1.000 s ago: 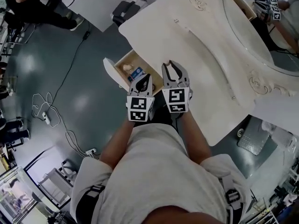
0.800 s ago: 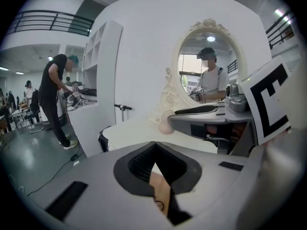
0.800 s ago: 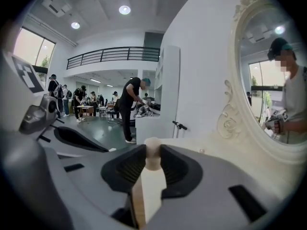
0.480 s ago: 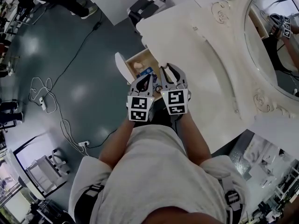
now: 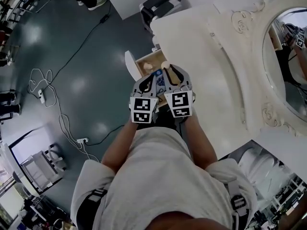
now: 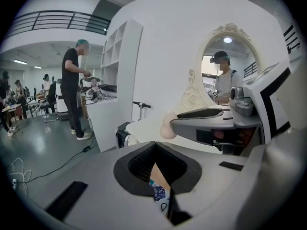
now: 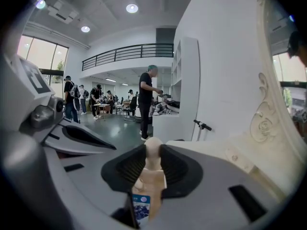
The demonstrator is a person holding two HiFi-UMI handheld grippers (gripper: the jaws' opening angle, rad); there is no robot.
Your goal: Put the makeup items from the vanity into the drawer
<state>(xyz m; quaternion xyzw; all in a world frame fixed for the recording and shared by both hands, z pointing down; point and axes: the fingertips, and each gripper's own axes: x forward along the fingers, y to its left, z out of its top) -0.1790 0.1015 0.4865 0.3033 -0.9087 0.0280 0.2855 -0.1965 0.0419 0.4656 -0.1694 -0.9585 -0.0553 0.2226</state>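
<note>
Under your two grippers, at 12 o'clock from your chest in the head view, the drawer (image 5: 145, 61) stands open, and they cover most of it. Your right gripper (image 7: 152, 158) pinches a beige round-topped item (image 7: 153, 148) over the drawer. The item's lower part blends into the wood behind it. Your left gripper (image 6: 156, 152) is pressed together with nothing in it. A blue box (image 7: 140, 209) lies in the drawer, half hidden. At 3 o'clock the mirror (image 5: 288, 56) is cut off by the frame edge.
</note>
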